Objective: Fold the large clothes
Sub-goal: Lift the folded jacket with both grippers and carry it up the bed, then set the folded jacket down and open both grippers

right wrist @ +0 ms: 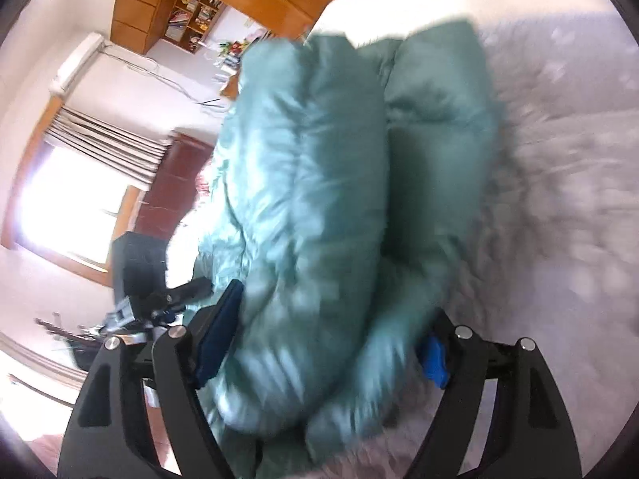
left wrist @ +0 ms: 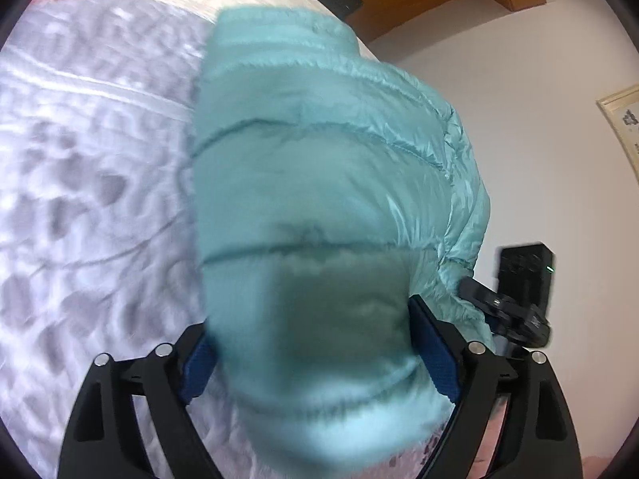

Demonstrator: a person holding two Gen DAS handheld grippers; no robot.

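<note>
A teal quilted puffer jacket (left wrist: 319,151) fills the middle of the left wrist view, hanging over a pale patterned bed cover (left wrist: 88,183). My left gripper (left wrist: 315,343) is shut on a thick fold of the jacket, held between its blue pads (left wrist: 435,351). In the right wrist view the same jacket (right wrist: 319,183) is bunched in two puffy folds, and my right gripper (right wrist: 323,339) is shut on it. The other gripper (left wrist: 515,311) shows at the jacket's right edge in the left wrist view. Both views are motion-blurred.
The bed cover (right wrist: 559,199) spreads to the right in the right wrist view. A window with curtains (right wrist: 80,183), wooden shelves (right wrist: 191,12) and a dark red cabinet (right wrist: 171,183) stand behind. A white wall (left wrist: 519,139) and a framed picture (left wrist: 623,119) lie to the right.
</note>
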